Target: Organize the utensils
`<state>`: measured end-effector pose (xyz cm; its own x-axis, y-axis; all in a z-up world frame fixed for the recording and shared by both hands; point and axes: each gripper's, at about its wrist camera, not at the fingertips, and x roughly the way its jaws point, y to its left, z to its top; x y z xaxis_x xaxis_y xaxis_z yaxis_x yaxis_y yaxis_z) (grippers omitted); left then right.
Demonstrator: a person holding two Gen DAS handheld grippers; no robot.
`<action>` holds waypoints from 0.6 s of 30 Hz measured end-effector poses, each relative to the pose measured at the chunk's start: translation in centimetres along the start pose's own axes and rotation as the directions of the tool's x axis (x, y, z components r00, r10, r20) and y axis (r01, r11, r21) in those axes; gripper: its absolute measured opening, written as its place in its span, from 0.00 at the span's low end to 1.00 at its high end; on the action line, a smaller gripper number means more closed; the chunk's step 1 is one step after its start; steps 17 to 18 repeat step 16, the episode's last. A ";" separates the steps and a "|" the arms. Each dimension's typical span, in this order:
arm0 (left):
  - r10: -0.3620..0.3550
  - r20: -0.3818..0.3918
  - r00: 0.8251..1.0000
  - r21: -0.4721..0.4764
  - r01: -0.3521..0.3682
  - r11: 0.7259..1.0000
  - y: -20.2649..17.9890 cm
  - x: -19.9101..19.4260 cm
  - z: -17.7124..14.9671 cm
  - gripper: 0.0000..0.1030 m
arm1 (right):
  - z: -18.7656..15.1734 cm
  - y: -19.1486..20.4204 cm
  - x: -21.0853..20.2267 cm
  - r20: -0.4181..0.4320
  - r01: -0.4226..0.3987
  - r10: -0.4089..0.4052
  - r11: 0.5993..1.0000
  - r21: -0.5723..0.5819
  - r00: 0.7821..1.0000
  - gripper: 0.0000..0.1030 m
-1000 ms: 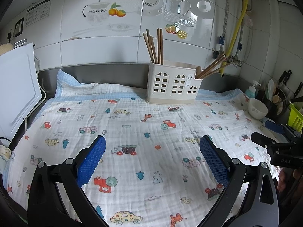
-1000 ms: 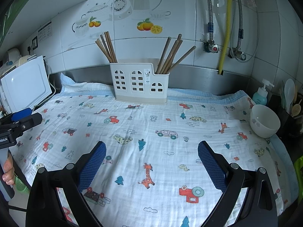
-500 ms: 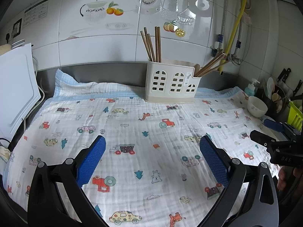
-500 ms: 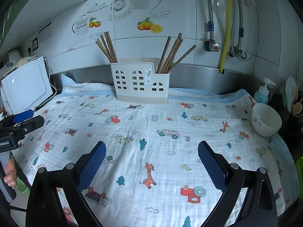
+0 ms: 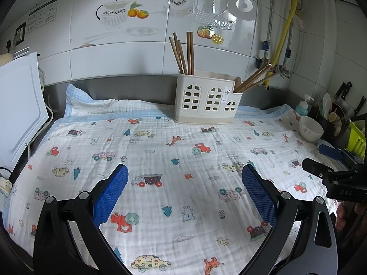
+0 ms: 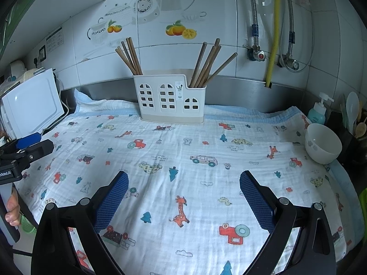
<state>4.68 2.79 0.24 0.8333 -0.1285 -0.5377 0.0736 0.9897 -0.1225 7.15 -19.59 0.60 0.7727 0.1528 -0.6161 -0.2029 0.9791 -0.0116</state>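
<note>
You hold the left gripper (image 5: 184, 178) low over the white muslin cloth printed with cars, trees and giraffes (image 5: 160, 151), its blue-padded fingers (image 5: 110, 190) spread wide with nothing between them. Your right gripper (image 6: 183, 183) hangs the same way over the same cloth, its blue pads (image 6: 257, 197) wide apart and empty.

The cream plastic utensil holder with house-shaped window cutouts (image 6: 170, 99) stands at the back of the cloth, close to the steel backsplash and well apart from both grippers. One bundle of brown wooden chopsticks (image 6: 129, 56) sticks up from its tall left compartment, leaning left. A second bundle of brown chopsticks (image 6: 209, 65) fans out to the right from the low right compartment. The middle compartment shows no sticks above its rim.

In the left wrist view your right gripper's black tip sits at the right edge, with fingers of your hand (image 5: 344, 215) just under it. A white ceramic bowl (image 6: 322, 143) rests on the cloth's right edge, near a teal soap pump bottle (image 6: 317, 112). A white cutting board (image 5: 19, 112) leans on the left.
</note>
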 end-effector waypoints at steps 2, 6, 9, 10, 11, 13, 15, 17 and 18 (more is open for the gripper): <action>0.003 0.006 1.000 -0.002 -0.003 1.000 0.0 -0.1 -0.1 0.95 | 0.0 0.1 0.0 0.001 0.000 0.000 1.000 0.000 1.000 0.91; 0.017 0.006 1.000 -0.005 -0.017 1.000 0.2 -0.1 0.0 0.95 | 0.0 -0.1 0.0 0.002 0.000 0.000 1.000 0.000 1.000 0.91; 0.008 0.000 1.000 -0.016 -0.008 1.000 0.5 0.0 0.1 0.95 | 0.0 -0.2 0.0 -0.001 -0.001 0.001 1.000 0.002 1.000 0.91; 0.009 0.002 1.000 -0.021 -0.009 1.000 0.6 0.0 0.1 0.95 | 0.0 -0.3 0.0 -0.001 -0.001 0.001 1.000 0.003 1.000 0.91; 0.009 0.001 1.000 -0.023 -0.009 1.000 0.6 0.0 0.1 0.95 | -0.1 -0.4 -0.1 -0.002 -0.003 0.003 1.000 0.004 1.000 0.91; 0.008 -0.001 1.000 -0.022 -0.008 1.000 0.6 0.0 0.1 0.95 | 0.0 -0.4 -0.1 -0.002 -0.004 0.004 1.000 0.002 1.000 0.92; 0.008 -0.002 1.000 -0.022 -0.008 1.000 0.6 0.0 0.1 0.95 | 0.0 -0.5 -0.1 -0.001 -0.004 0.004 1.000 0.003 1.000 0.91; 0.006 -0.003 1.000 -0.021 -0.006 1.000 0.6 0.0 0.1 0.95 | -0.1 -0.4 -0.1 -0.001 -0.005 0.005 1.000 0.003 1.000 0.91; 0.006 -0.003 1.000 -0.021 -0.006 1.000 0.6 0.0 0.1 0.95 | -0.1 -0.4 -0.1 -0.001 -0.005 0.005 1.000 0.003 1.000 0.91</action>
